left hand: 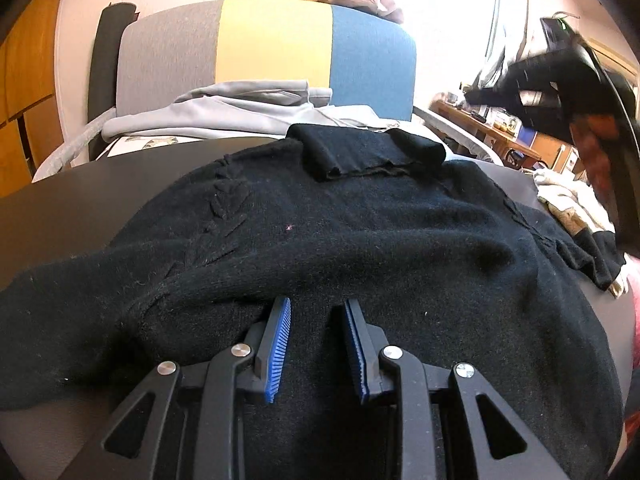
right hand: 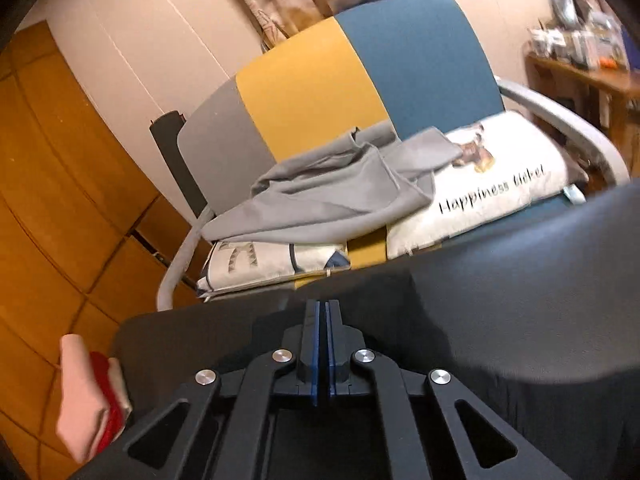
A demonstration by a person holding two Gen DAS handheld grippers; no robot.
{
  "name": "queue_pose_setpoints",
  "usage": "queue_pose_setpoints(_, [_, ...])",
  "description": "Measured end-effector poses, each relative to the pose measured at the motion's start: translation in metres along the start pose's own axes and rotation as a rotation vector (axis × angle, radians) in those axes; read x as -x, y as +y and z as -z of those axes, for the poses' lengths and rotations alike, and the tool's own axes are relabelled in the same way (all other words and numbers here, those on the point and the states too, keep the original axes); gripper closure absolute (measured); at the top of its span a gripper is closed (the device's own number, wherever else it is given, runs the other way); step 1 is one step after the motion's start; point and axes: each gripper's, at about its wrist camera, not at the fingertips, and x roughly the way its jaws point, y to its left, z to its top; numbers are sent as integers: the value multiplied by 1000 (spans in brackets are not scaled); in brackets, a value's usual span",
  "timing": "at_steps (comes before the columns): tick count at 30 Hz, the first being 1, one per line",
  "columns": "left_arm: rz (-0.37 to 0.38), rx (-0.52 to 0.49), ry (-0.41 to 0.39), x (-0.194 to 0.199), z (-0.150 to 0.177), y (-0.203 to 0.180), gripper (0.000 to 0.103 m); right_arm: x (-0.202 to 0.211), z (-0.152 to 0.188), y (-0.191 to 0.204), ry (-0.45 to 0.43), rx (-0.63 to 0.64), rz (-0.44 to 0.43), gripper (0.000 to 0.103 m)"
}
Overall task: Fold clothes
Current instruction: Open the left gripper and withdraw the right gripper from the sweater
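A: Black knit sweater [left hand: 340, 240], one item, spread across the dark surface [left hand: 80, 200], collar end toward the striped armchair [left hand: 276, 48].
B: Left tongs [left hand: 318, 344]?
A: Blue pads [left hand: 280, 344] apart, low over the hem area, nothing visibly pinched between them.
B: Right tongs [right hand: 322, 350]?
A: Pressed together. Whether any dark cloth sits between them, the blurred view does not settle.
B: Other stock?
A: Grey garment [right hand: 332, 188] on a printed cushion [right hand: 488, 196], both on the armchair; pink and red folded cloth [right hand: 90, 396] at the surface edge.
B: Risks?
A: Probably a lopsided fold: with the left tongs gripping nothing, a pull from the right could drag the whole sweater or bunch it.
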Motion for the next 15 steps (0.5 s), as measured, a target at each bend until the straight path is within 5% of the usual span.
queue_pose_setpoints(3, [-6,-5,1,0,0,-1,75,-15,16,-10,64,20,74,88])
queue_pose_setpoints(5, [-6,-4,1,0,0,-1,75,-28,18,-18,73,10,126,52])
queue_pose_setpoints(6, [-6,-4,0,1,0,-1,75,-34,16,-20,64,13,142,49])
queue_pose_setpoints(8, [-10,-7,-2,0,0,-2,75,-43,10,-22,37,24,166,48])
queue_pose_setpoints(13, [-16,-10,-4,-1,1,-2,75,-92,1,-14,144,60,198,51])
queue_pose_setpoints(15, [-7,-2,-5,0,2,-1,75,-105,-2,-9,179,80,202,89])
